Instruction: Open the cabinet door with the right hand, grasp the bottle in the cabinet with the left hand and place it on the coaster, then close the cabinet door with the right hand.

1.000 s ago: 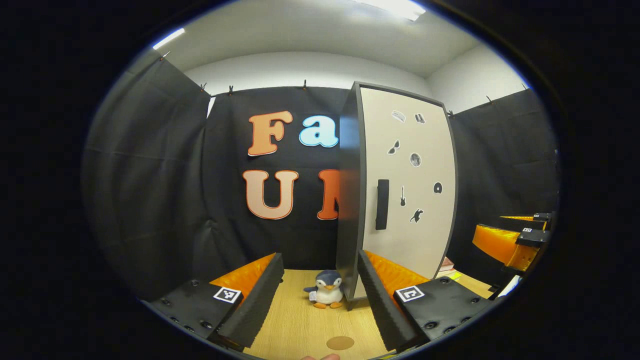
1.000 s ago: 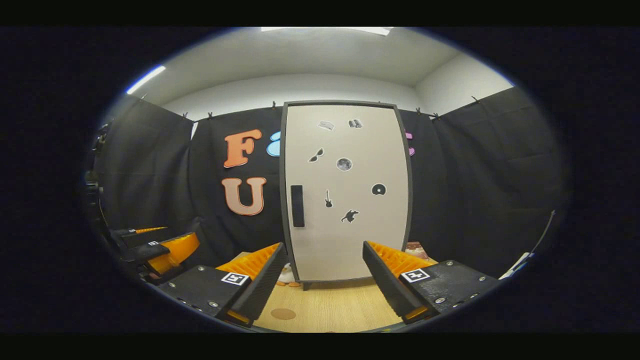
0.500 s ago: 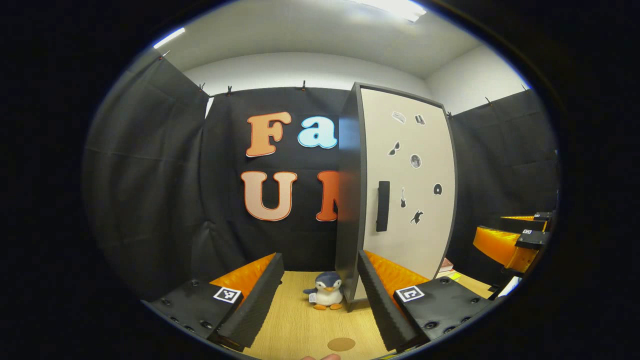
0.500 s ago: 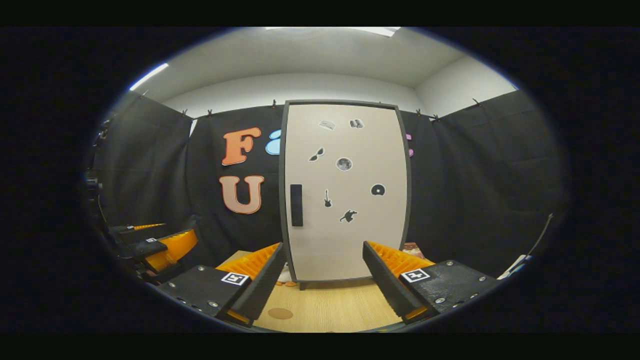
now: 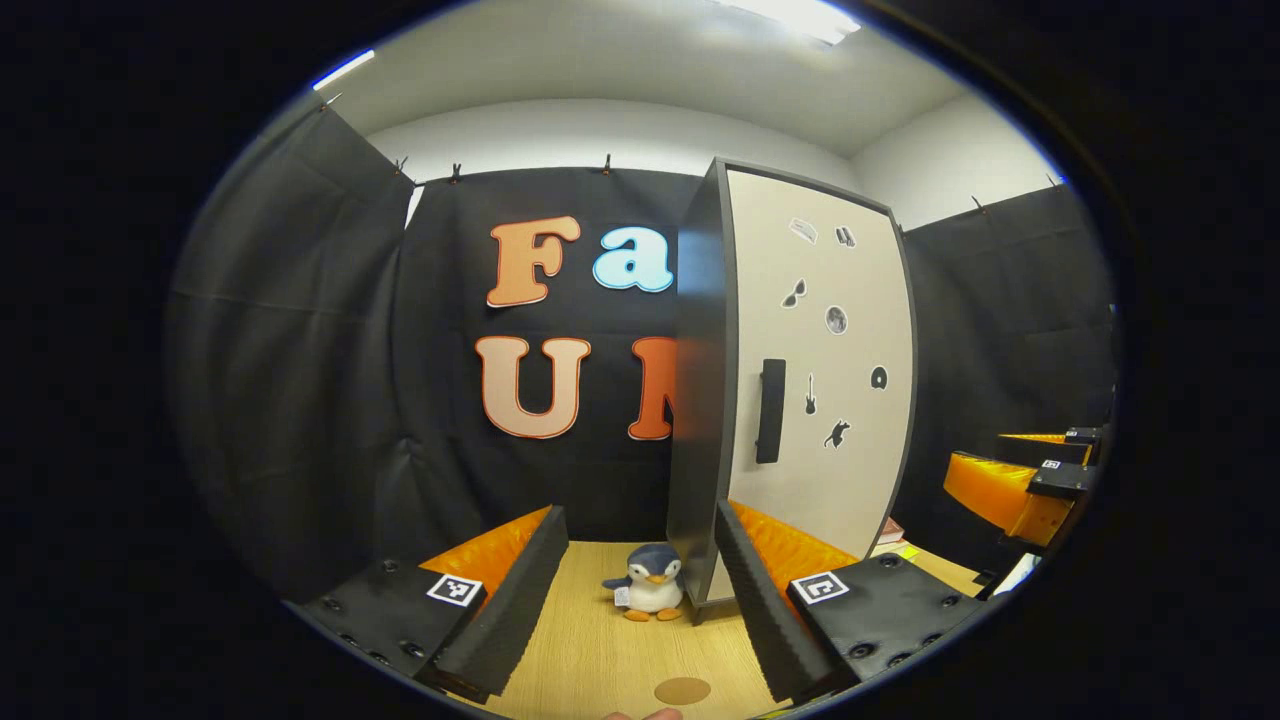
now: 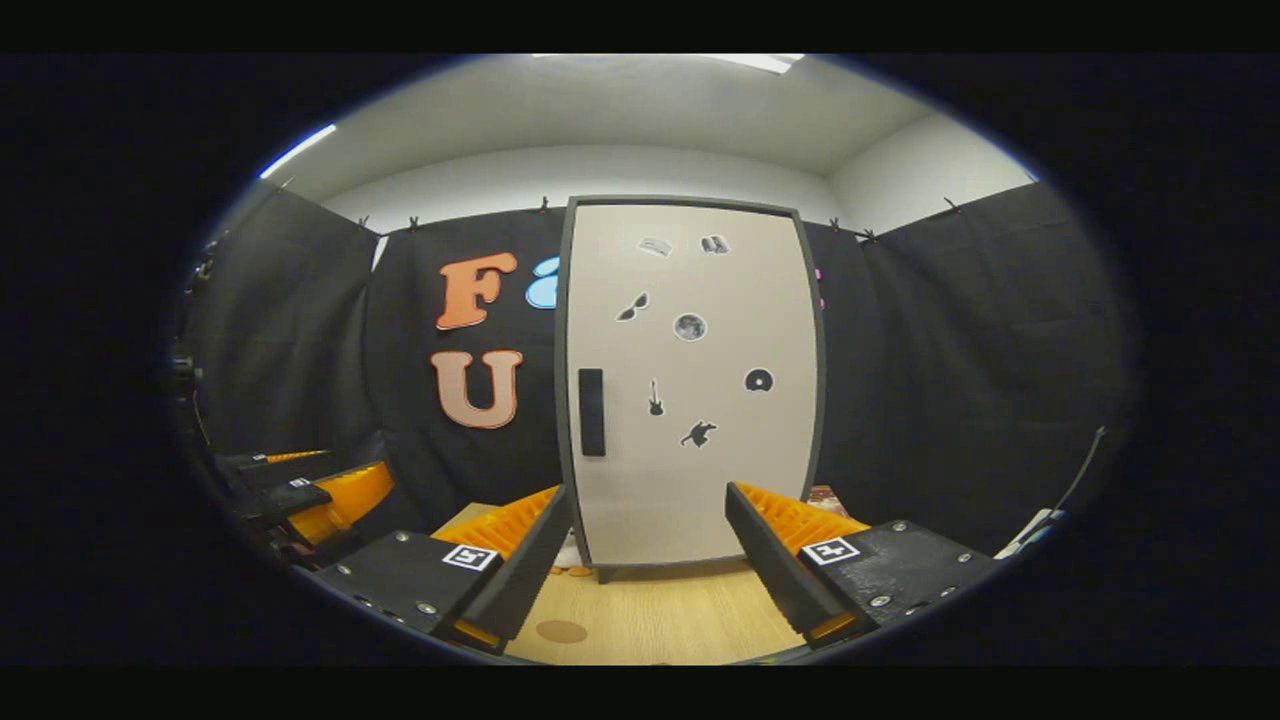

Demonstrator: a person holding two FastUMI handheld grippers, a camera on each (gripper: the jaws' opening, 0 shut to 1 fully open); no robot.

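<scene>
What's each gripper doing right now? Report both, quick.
Left gripper: open, holding nothing.
Right gripper: open, holding nothing, facing the shut cabinet door.

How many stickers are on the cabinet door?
6 on the cabinet door: two near the top, sunglasses, a moon-like disc, a guitar, a disc. A seventh, a dark figure, makes it 7.

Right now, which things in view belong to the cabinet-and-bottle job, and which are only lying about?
For the job:
cabinet door, shut
door handle
coaster on the table
left gripper, open
right gripper, open

Lying about:
penguin toy beside the cabinet
stickers on the door
</scene>
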